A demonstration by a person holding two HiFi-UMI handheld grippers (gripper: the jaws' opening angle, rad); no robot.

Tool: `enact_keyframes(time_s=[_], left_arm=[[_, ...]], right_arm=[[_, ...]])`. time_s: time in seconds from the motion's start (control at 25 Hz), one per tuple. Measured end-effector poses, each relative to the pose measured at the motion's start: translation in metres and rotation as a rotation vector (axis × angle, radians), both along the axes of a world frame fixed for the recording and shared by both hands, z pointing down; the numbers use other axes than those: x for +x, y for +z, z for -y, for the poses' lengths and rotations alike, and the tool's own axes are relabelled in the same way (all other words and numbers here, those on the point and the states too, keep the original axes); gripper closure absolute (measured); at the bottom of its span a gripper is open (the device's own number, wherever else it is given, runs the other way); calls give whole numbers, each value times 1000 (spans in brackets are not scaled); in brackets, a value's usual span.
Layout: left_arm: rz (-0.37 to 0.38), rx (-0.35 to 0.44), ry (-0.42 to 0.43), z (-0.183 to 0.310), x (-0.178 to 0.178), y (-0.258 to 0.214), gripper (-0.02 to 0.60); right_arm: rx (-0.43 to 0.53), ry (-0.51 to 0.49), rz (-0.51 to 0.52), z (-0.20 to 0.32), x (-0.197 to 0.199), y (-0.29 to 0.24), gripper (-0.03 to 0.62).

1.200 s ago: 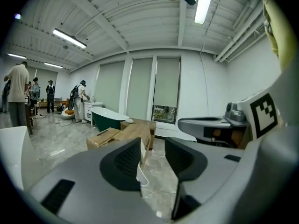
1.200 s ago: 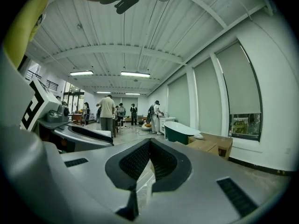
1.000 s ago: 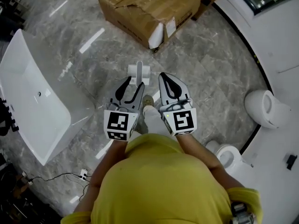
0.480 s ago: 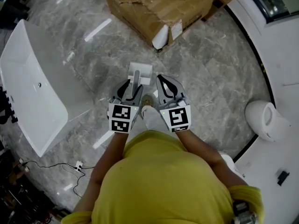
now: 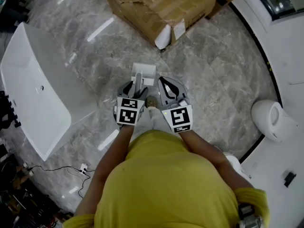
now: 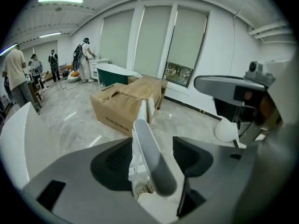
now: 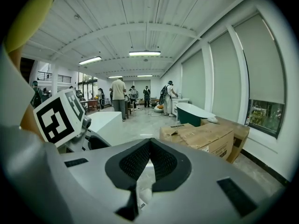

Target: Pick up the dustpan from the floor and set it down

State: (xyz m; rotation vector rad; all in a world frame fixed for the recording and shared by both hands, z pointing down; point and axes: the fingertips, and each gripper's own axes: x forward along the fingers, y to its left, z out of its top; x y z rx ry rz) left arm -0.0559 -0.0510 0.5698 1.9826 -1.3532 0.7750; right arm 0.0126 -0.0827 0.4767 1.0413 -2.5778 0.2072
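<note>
- Dustpan (image 5: 143, 71), white and boxy, is standing on the marble floor (image 5: 213, 65), its smooth grey handle (image 6: 152, 162) rising between the left gripper's (image 5: 134, 88) jaws.
- Those jaws are gaping wide, having just been opening, and are gripping nothing.
- Right gripper (image 5: 167, 82) is waiting just beside, jaws pinched together, empty.

Dustpan (image 5: 145, 71) is a small white pan with a long grey handle (image 5: 138, 80) that sticks up and leans back toward the near side. It sits flat on the grey marble floor (image 5: 213, 75), a bit nearer than the cardboard box (image 5: 161, 6).
</note>
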Motion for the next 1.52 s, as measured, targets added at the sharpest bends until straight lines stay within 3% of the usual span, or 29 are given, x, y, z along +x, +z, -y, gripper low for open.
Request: enact_keyframes(time_s=[0.24, 0.4, 0.76, 0.88, 1.2, 1.52], left_arm=[[19, -68, -4, 4, 1, 18, 312], [-2, -103, 5, 3, 4, 30, 396], [-66, -130, -64, 8, -9, 30, 444], [-36, -96, -47, 10, -16, 23, 476], [4, 22, 66, 21, -16, -18, 477], [-12, 86, 53, 17, -32, -59, 476]], right_arm=[[-3, 56, 4, 12, 4, -6, 582], [-4, 77, -4, 14, 5, -5, 582], [-16, 113, -10, 15, 8, -2, 582], [-10, 117, -11, 17, 8, -4, 582], [-3, 118, -11, 15, 2, -8, 582], [20, 109, 7, 14, -5, -22, 582]])
